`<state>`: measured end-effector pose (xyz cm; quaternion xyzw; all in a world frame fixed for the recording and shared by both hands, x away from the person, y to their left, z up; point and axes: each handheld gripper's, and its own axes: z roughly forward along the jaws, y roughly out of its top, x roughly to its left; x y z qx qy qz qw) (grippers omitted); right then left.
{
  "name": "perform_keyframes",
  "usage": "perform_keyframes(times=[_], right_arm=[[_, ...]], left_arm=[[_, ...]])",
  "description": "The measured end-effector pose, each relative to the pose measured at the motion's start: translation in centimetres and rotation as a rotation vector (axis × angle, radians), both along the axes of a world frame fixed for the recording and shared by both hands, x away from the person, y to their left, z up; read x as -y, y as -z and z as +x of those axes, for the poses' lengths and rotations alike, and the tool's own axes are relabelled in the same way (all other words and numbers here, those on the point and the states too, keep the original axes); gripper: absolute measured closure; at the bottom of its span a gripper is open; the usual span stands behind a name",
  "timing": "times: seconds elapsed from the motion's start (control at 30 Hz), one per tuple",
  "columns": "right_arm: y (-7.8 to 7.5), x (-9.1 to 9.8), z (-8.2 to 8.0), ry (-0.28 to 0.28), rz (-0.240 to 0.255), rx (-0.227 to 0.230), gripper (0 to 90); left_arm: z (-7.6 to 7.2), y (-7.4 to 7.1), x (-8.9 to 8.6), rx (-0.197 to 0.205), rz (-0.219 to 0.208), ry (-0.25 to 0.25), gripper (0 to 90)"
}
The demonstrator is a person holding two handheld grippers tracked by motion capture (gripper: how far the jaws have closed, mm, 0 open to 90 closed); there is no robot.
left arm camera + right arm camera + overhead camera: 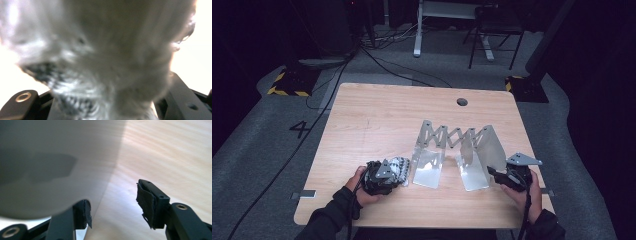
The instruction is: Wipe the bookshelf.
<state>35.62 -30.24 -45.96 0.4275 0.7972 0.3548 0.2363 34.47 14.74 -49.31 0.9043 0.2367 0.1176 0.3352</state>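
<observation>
Two grey metal plates joined by a scissor lattice make one expanding rack point(455, 145), and it stands on the wooden desk point(377, 115), a little right of the middle and toward the person's edge. Its long axis runs across the desk from left to right, along the lattice at the back. Both plates point from the lattice toward the person, the left one leaning to the left and the right one leaning to the right. The metal is pale, smooth and slightly shiny, and the lattice shows several crossed bars.

Just beside the left plate lies a small fuzzy grey and white thing point(398, 170), and in the left claw view it is a blurred woolly mass point(100, 57) very close to the camera. The left claw point(387, 174) has its jaws at both sides of this thing, but I cannot tell if the pads press on it or only stand around it. The left hand point(362, 187) is near the front edge of the desk.

The right claw point(496, 176) is at the outer lower corner of the right plate. In the right claw view its jaws point(113, 205) stand apart, with the plate point(55, 165) over the left pad and bare wood between the pads; nothing is gripped. The right hand point(527, 192) holds it near the right front corner
</observation>
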Motion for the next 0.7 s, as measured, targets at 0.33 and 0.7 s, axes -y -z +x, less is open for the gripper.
perform_keyframes(times=[0.33, 0.7], right_arm=[[-1.0, 0.6, -0.5, -0.012, -0.01, 0.033, 42.3], [-0.3, 1.0, -3.4, -0.029, -0.023, -0.058, 41.5]], left_arm=[[0.1, 0.0, 0.0, -0.004, -0.002, -0.001, 56.4], [0.5, 0.1, -0.4, -0.018, -0.015, -0.04, 46.5]])
